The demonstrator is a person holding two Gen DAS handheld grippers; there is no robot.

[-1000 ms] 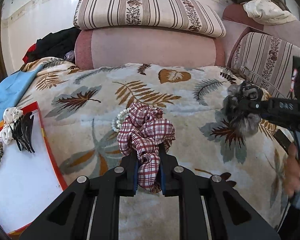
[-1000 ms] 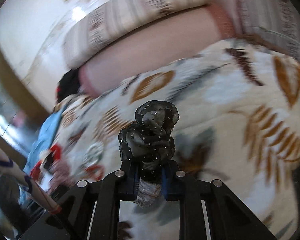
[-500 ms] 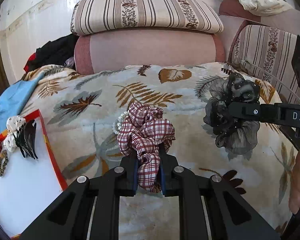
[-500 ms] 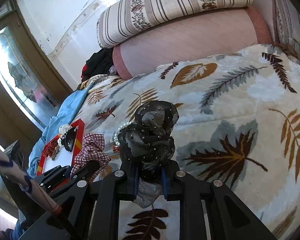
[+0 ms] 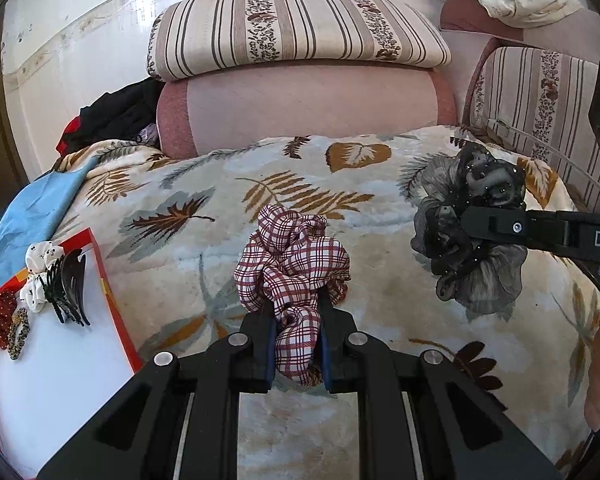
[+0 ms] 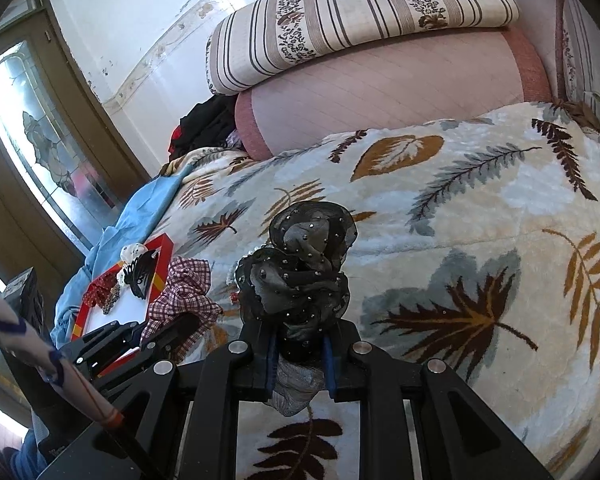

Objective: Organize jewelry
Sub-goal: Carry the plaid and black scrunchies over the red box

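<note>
A bed covered by a leaf-print blanket (image 5: 300,184) fills the room, with striped cushions (image 5: 300,36) stacked against the wall behind it. The left gripper (image 5: 298,344) pinches a red plaid scrunchie (image 5: 292,264) by its lower fold, lifted clear of the blanket, likely for carrying. The right gripper (image 6: 300,354) likewise clamps a black beaded scrunchie (image 6: 300,276). At the left lies a red-edged tray (image 5: 112,312), already holding a black claw clip (image 5: 66,284) and 3 other hairpieces, seemingly the collecting place for both.
</note>
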